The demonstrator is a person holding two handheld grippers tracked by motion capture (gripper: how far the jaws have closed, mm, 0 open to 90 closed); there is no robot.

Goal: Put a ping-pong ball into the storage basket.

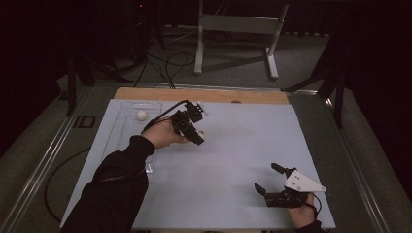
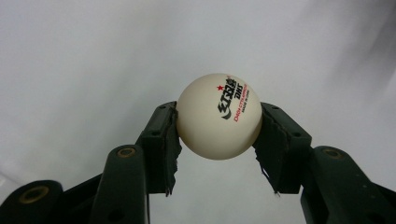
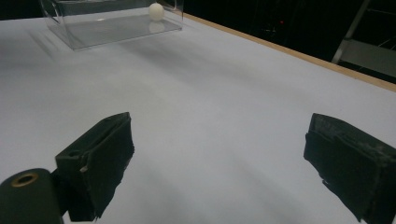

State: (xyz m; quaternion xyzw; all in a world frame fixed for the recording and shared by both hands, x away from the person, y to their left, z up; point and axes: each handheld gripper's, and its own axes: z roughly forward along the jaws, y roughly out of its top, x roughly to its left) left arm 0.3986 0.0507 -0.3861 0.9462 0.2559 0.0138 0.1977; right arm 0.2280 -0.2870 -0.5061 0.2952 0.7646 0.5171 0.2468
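A white ball [image 2: 219, 115] with a red star and printed lettering is pinched between the pads of the left claw [image 2: 218, 135], held above the pale surface [image 1: 233, 145] just right of the clear tray [image 1: 112, 131]. A second white ball [image 1: 141, 115] is seen inside that tray. The right claw [image 1: 266, 177] is spread wide, nothing gripped, near the surface's front right corner.

Place: you work in a lab-like recording room.
Surroundings: dark walls ring your table [image 1: 233, 160], which stands on grey carpet [image 1: 311, 53].
Floor: cables [image 1: 167, 63] lie loose beyond the tabletop's far edge.
Equipment: a grey metal stand [image 1: 238, 29] rises behind them.
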